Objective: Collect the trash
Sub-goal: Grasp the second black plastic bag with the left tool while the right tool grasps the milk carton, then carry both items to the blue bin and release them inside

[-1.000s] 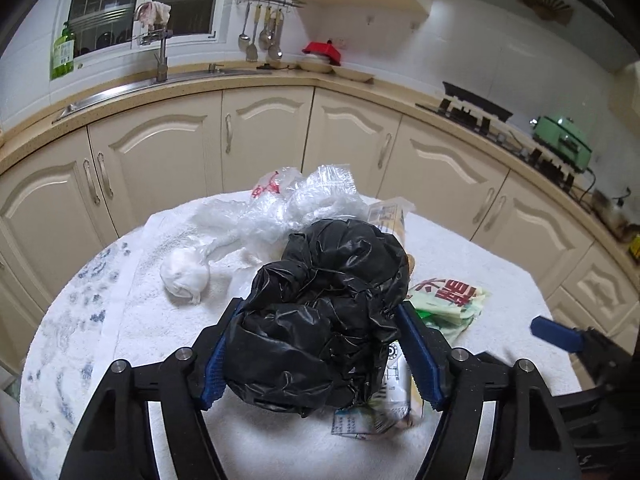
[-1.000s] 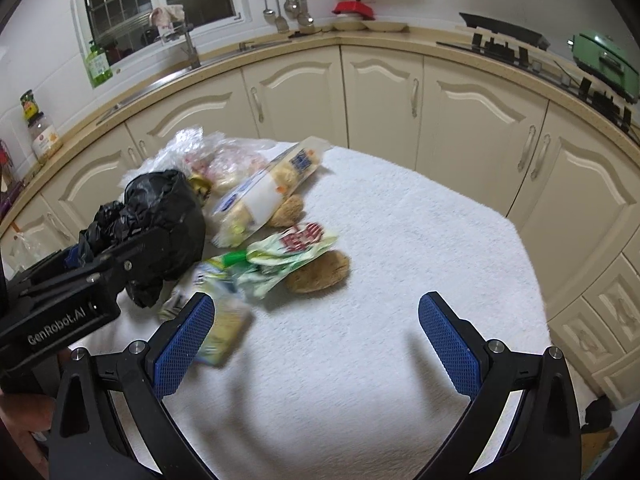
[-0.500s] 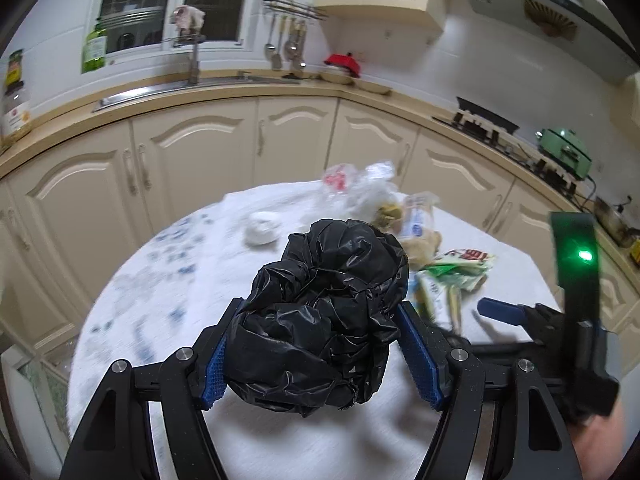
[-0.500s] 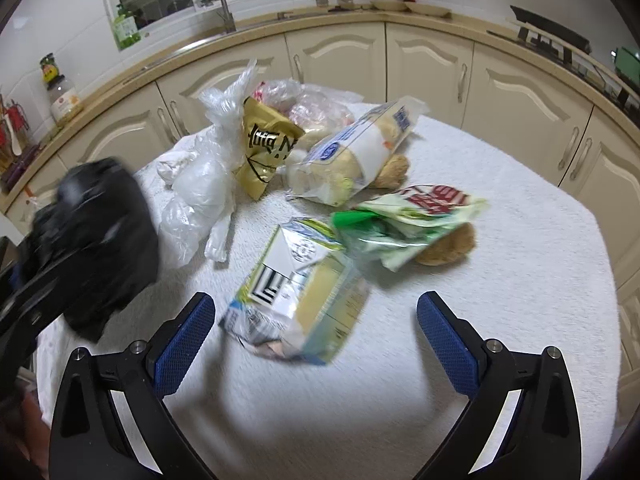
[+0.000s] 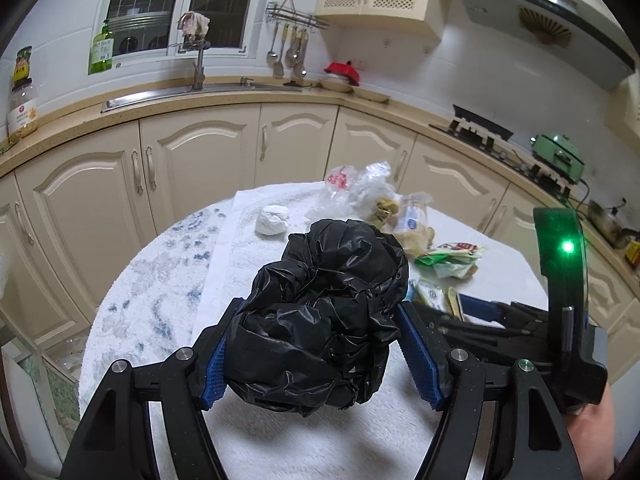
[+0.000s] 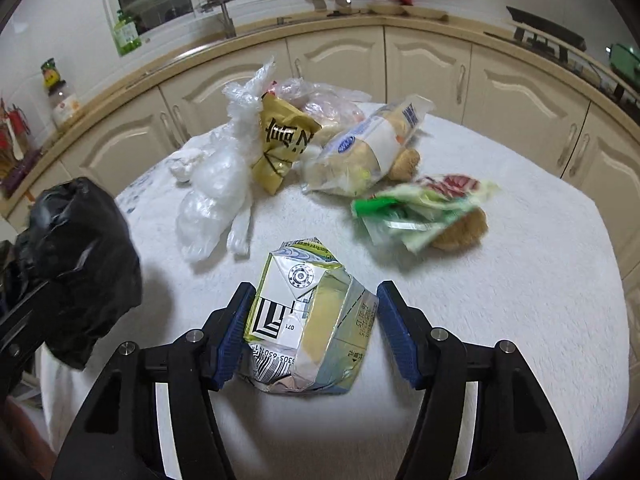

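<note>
My left gripper (image 5: 320,348) is shut on a crumpled black trash bag (image 5: 324,312) and holds it above the near left part of the round white-clothed table (image 5: 168,280). The bag also shows at the left of the right wrist view (image 6: 76,264). My right gripper (image 6: 316,328) is open, its fingers on either side of a crushed yellow-green drink carton (image 6: 308,316) that lies on the cloth. The left pad touches the carton; a small gap stays at the right pad.
Beyond the carton lie a green snack wrapper (image 6: 420,212), a bread bag (image 6: 372,148), a yellow packet (image 6: 280,144) and clear plastic bags (image 6: 216,196). A white paper wad (image 5: 272,220) lies far left. Cream kitchen cabinets (image 6: 432,68) curve behind the table.
My right gripper has moved forward over the carton and its fingers have narrowed around it. My left gripper has drawn back and left with the black bag.
</note>
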`<state>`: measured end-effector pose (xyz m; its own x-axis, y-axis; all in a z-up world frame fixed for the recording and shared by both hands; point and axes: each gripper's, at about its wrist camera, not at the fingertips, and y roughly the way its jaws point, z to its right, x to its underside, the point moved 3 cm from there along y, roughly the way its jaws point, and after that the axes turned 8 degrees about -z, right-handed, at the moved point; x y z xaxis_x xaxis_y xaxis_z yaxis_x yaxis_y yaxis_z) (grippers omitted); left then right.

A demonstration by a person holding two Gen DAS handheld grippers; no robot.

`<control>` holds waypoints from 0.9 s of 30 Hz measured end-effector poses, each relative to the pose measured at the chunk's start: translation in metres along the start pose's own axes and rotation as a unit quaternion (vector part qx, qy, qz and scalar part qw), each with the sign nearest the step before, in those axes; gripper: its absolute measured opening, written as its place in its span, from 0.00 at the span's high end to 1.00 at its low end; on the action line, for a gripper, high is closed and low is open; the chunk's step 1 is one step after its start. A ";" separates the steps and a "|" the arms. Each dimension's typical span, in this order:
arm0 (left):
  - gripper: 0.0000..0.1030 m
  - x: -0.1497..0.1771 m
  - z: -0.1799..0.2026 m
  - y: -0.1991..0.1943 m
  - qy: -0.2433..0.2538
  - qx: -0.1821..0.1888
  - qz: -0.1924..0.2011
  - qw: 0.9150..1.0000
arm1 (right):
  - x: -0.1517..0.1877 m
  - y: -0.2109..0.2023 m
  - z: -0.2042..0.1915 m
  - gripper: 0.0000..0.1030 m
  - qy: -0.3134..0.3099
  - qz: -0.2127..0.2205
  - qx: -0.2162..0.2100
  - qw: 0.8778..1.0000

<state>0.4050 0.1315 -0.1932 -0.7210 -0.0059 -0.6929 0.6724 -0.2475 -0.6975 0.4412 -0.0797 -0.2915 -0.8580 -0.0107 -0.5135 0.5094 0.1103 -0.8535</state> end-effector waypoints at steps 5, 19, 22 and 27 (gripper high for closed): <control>0.33 0.017 0.023 -0.015 0.009 0.003 0.001 1.000 | 0.015 -0.010 0.004 0.38 0.001 -0.002 -0.006 1.000; 0.33 0.045 0.077 -0.058 0.042 0.015 0.020 0.999 | 0.054 -0.071 0.027 0.39 0.022 0.039 -0.019 0.999; 0.33 0.048 0.097 -0.067 0.055 0.021 0.026 0.998 | 0.060 -0.089 0.038 0.39 0.032 0.054 -0.017 0.998; 0.33 0.052 0.133 -0.078 0.075 0.037 0.034 0.996 | 0.067 -0.120 0.061 0.39 0.048 0.082 -0.008 0.995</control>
<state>0.2927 0.0215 -0.1508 -0.6378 0.1189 -0.7609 0.7003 -0.3216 -0.6373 0.3268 -0.1546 -0.2285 -0.7665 0.1033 -0.6338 0.6422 0.1196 -0.7572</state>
